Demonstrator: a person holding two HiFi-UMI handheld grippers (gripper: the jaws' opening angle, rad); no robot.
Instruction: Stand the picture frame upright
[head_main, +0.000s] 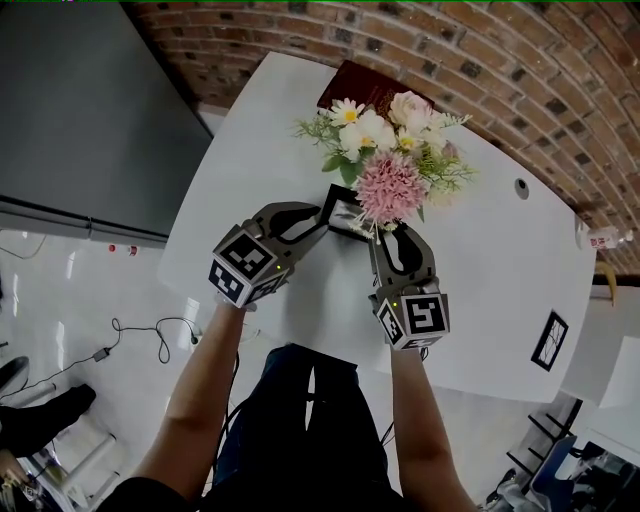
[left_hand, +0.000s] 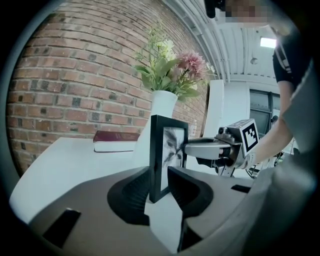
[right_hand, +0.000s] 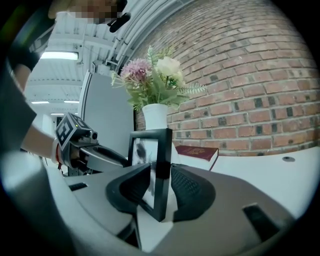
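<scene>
While both bare forearms reach out over the white table, we see the picture frame standing upright on its lower edge between the two tools. The left gripper comes in from the left at a slant, with its marker cube nearest the body. Its pads are clamped on the frame's near upright edge, one pad on the back and one on the glass side. The right gripper points almost straight ahead from a nearly straight arm. The frame's other edge sits between its jaws, but we make out slim gaps on both sides, so this grip is released.

From the left gripper view, the frame rises directly ahead of the jaws, with the right gripper reaching in from the right at mid-height. From the right gripper view, the frame stands ahead and the left gripper enters from the left.

Just beyond both grippers stands a white vase of pink and white flowers. A dark red book lies farther on, near the brick wall.
</scene>
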